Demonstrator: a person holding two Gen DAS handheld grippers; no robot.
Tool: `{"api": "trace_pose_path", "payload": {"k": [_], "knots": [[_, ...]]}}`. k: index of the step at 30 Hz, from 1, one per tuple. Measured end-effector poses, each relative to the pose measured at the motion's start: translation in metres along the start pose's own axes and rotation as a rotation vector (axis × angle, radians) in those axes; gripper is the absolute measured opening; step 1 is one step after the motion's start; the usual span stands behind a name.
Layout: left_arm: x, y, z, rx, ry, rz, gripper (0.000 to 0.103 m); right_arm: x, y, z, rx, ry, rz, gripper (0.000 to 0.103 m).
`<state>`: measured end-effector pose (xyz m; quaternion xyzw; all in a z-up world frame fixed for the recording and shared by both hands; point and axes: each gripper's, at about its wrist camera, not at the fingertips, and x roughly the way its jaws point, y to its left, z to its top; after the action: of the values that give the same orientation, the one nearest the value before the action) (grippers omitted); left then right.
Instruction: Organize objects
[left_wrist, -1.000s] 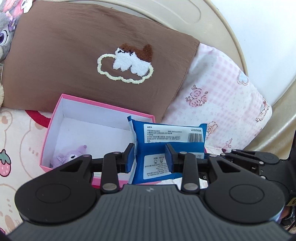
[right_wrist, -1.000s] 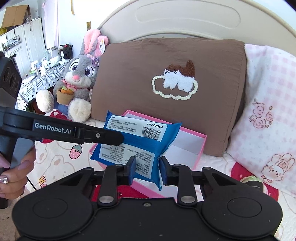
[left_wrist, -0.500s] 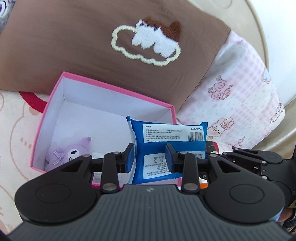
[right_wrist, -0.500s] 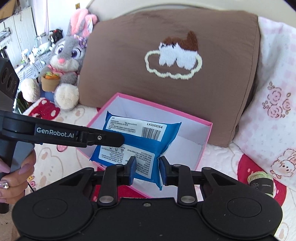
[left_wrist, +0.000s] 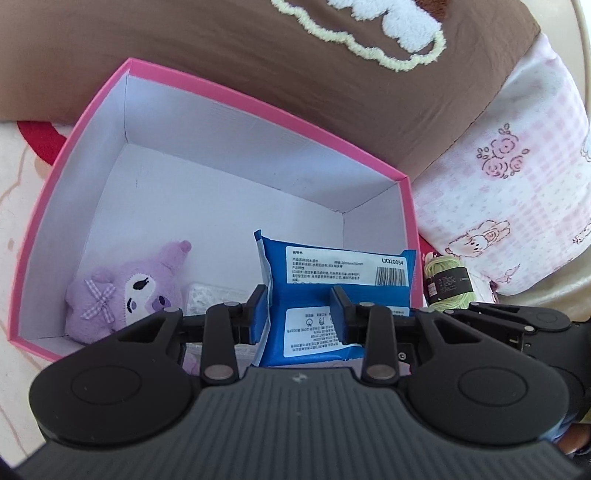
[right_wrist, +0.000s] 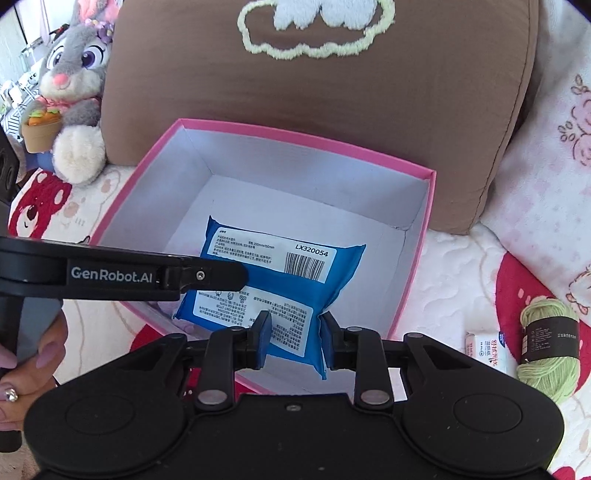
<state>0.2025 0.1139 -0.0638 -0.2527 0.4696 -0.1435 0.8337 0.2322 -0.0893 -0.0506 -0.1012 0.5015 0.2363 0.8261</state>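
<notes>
Both grippers hold one blue wipes pack with white labels, low inside a pink box with white walls. My right gripper is shut on the pack's near right edge. My left gripper is shut on its other end, and its arm reaches in from the left in the right wrist view. In the left wrist view the blue wipes pack stands before the box's right wall. A purple plush toy lies in the pink box's near left corner beside a small clear packet.
The box sits on a patterned bedspread against a brown pillow, with a pink checked pillow to its right. A grey rabbit plush sits at the left. A green yarn skein and a small white packet lie right of the box.
Both grippers have come down with the wipes pack, from above the box rim to inside the box. The box and pillow now look larger and closer.
</notes>
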Motion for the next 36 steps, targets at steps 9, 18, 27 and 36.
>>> {"api": "trace_pose_path", "payload": {"k": [9, 18, 27, 36], "knots": [[0.018, 0.009, -0.005, 0.003, 0.026, 0.003, 0.033, 0.02, 0.013, -0.004, -0.081, 0.063, -0.087, 0.036], [0.029, 0.011, -0.01, 0.005, 0.035, 0.007, 0.033, 0.034, 0.011, 0.001, -0.089, 0.114, -0.112, 0.038], [0.034, 0.012, -0.013, 0.011, 0.036, 0.002, 0.03, 0.039, 0.006, 0.0, -0.07, 0.133, -0.122, 0.039], [0.04, 0.006, -0.023, 0.053, 0.033, 0.045, 0.022, 0.026, 0.001, -0.009, -0.125, 0.043, -0.113, 0.038]]}}
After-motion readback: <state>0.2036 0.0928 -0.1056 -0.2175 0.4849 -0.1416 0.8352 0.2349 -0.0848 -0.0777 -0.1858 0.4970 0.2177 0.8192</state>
